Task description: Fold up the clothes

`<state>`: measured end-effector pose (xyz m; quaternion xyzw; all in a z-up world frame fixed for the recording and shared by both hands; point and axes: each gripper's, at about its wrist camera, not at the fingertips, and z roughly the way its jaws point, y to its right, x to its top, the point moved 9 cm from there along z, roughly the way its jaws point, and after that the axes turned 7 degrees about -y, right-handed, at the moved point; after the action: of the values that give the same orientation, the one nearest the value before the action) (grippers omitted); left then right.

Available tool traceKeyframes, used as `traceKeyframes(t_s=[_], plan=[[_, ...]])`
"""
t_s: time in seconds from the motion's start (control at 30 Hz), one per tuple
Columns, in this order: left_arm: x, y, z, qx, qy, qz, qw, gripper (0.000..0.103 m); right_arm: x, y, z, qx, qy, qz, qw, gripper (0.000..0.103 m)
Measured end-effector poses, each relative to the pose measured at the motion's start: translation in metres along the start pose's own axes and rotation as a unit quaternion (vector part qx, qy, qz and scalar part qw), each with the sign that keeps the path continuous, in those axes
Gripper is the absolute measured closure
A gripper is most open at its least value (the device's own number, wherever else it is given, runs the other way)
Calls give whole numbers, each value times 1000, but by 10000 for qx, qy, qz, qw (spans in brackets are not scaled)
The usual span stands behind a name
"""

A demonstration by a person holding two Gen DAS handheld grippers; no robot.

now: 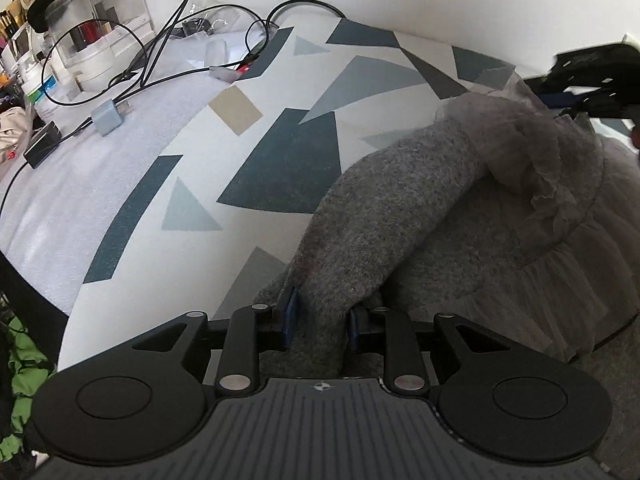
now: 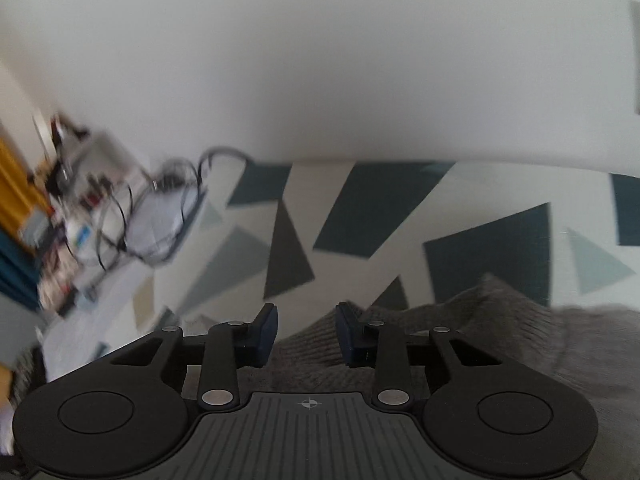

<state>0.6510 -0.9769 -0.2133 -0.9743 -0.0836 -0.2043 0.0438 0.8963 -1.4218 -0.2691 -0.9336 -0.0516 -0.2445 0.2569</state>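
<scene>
A grey knit garment (image 1: pixel 400 208) with a sheer frilled trim (image 1: pixel 552 168) lies on a cloth patterned with blue and grey shapes (image 1: pixel 280 160). My left gripper (image 1: pixel 320 316) is shut on a knit sleeve, which runs up from between its blue pads. In the left wrist view my right gripper (image 1: pixel 592 76) is a blurred dark shape past the garment's far edge. In the right wrist view my right gripper (image 2: pixel 306 320) stands open just over the knit garment (image 2: pixel 460 320). Its pads press on nothing, and ribbed fabric lies below and beside the right fingertip (image 2: pixel 346 328).
Black cables (image 1: pixel 152 60), a pale blue charger block (image 1: pixel 108 118) and clear cosmetics organisers (image 1: pixel 92 32) crowd the far left on a white mat. A white wall (image 2: pixel 320 80) rises behind the table. Green fabric (image 1: pixel 24 364) shows beyond the table's near left edge.
</scene>
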Motion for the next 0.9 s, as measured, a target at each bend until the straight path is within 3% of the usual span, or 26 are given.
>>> traceKeyframes(t_s=[0.17, 0.3, 0.33, 0.47, 0.63, 0.73, 0.8, 0.83, 0.9], plan=[[-2, 1, 1, -57, 125, 209, 9997, 78, -5, 8, 15, -358, -134, 79, 9992, 54], [-2, 1, 1, -142, 126, 341, 9992, 78, -4, 7, 19, -126, -199, 165, 9996, 63], [-1, 0, 1, -173, 116, 359, 9991, 78, -2, 5, 19, -14, -187, 237, 9995, 72], [2, -2, 3, -279, 81, 422, 9987, 78, 11, 3, 12, 429, -23, 673, 9968, 73], [5, -3, 8, -315, 50, 554, 9980, 72, 15, 14, 22, 371, -318, 912, 9946, 72], [6, -4, 12, -348, 10, 564, 9978, 56, 11, 17, 39, 334, -627, 1050, 9919, 70], [8, -7, 18, -246, -44, 583, 9980, 33, 11, 19, 42, 360, -624, 1140, 9909, 72], [9, -9, 21, -195, -71, 592, 9980, 29, 11, 20, 43, 405, -611, 1200, 9901, 73], [13, -14, 26, -305, -80, 492, 9983, 31, 12, 19, 43, 448, -593, 1252, 9893, 86]])
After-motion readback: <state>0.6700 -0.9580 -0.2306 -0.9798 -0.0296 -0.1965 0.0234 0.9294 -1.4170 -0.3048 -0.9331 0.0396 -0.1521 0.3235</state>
